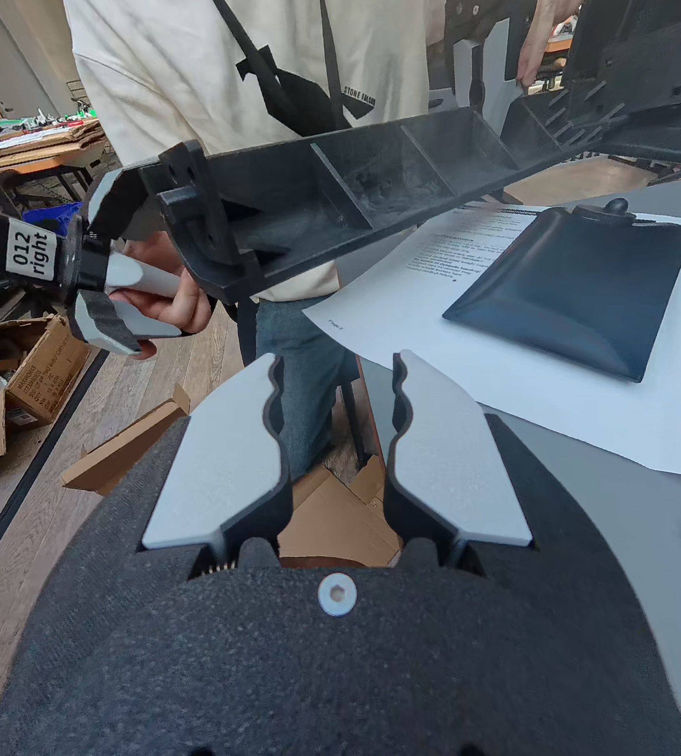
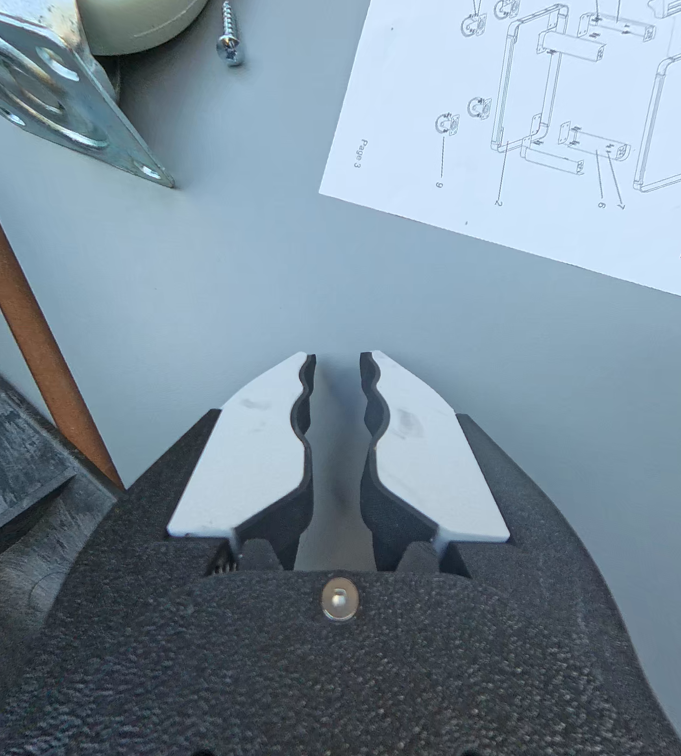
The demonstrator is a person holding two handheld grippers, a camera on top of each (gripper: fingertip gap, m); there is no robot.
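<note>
- Left gripper [image 1: 337, 360] — jaws wide, nothing between them — hangs over the grey table's [image 1: 617, 511] near edge, beside a white sheet [image 1: 433, 347].
- Right gripper [image 2: 337, 358]: jaws narrow, bare (over bare tabletop).
- Farther off, a caster plate [image 2: 44, 90] and a screw [image 2: 230, 37] lie toward the far left corner.

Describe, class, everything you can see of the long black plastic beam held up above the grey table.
The long black plastic beam is an open trough split by thin ribs into dusty compartments. It looks like matte moulded plastic with a squared bracket end. It slants up in the air over the grey table and printed sheet. The grey tips of another pair of tongs sit at its bracket end; the grip itself is unclear.
</note>
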